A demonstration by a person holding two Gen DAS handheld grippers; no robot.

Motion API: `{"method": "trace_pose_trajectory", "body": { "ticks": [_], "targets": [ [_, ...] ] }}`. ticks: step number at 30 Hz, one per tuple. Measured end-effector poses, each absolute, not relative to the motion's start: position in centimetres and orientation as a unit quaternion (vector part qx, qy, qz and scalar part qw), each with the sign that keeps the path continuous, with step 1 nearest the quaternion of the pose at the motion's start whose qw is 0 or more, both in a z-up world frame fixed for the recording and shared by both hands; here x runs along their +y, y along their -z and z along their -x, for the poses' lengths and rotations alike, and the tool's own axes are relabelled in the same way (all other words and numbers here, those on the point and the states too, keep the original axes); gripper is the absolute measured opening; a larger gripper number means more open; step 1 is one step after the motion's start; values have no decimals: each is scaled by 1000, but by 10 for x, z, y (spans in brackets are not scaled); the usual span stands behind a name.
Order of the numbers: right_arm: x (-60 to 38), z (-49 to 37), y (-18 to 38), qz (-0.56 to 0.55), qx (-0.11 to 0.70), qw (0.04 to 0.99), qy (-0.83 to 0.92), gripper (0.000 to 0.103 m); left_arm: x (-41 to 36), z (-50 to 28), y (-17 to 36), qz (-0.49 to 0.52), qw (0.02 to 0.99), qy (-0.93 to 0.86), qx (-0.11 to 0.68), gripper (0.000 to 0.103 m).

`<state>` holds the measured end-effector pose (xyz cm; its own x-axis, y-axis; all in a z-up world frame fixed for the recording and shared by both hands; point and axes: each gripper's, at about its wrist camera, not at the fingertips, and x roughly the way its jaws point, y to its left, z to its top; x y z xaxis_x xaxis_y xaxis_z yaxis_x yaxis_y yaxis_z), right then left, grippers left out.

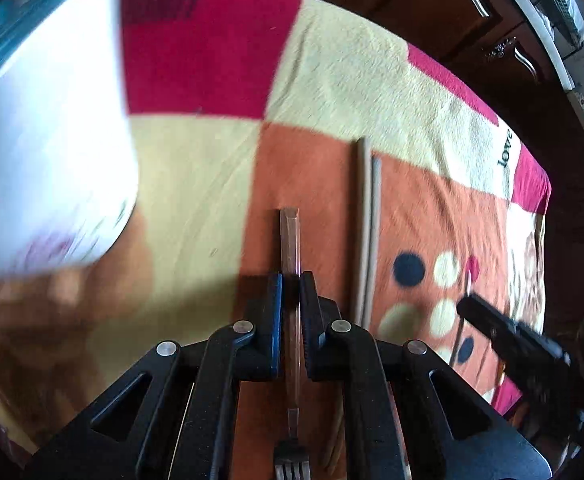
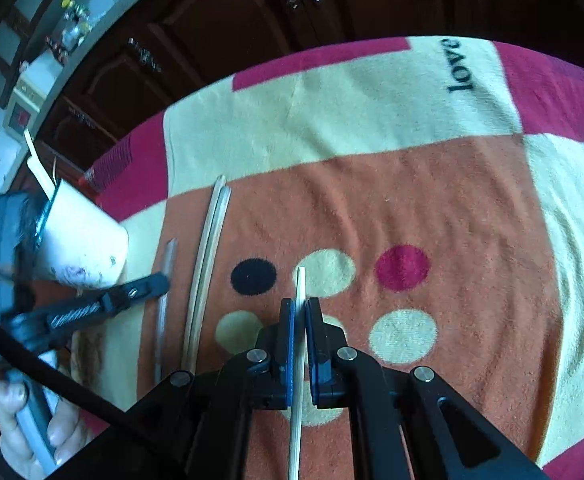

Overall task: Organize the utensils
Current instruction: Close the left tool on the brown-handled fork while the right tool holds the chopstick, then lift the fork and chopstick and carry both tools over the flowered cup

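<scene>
Left gripper (image 1: 290, 280) pinches fork (image 1: 290, 248), right gripper (image 2: 300, 308) pinches chopstick (image 2: 299, 344); chopstick pair (image 1: 368, 216) left, cup (image 1: 43, 140) unfilled.

A fork (image 1: 290, 320) is lying on the blanket (image 1: 332, 92), its handle running between the left gripper's (image 1: 290, 280) jaws. Just to its right a pair of chopsticks (image 1: 366, 224) is lying side by side, parallel to it. Right again, a single chopstick (image 2: 300, 320) is sitting between the right gripper's (image 2: 300, 304) jaws. A cup (image 2: 83, 240) is leaning at the left.
</scene>
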<state>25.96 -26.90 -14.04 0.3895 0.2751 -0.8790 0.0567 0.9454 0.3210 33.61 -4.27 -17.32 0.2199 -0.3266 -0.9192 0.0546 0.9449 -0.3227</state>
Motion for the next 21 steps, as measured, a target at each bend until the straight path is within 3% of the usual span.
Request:
{"method": "trace_pose_trajectory", "body": {
  "ticks": [15, 21],
  "targets": [
    [-237, -295, 160, -77, 593, 800, -43, 5, -59, -352, 176, 58, 780, 111, 613, 10],
    [-235, -281, 137, -99, 544, 831, -54, 4, -36, -334, 159, 106, 793, 118, 588, 9]
  ]
}}
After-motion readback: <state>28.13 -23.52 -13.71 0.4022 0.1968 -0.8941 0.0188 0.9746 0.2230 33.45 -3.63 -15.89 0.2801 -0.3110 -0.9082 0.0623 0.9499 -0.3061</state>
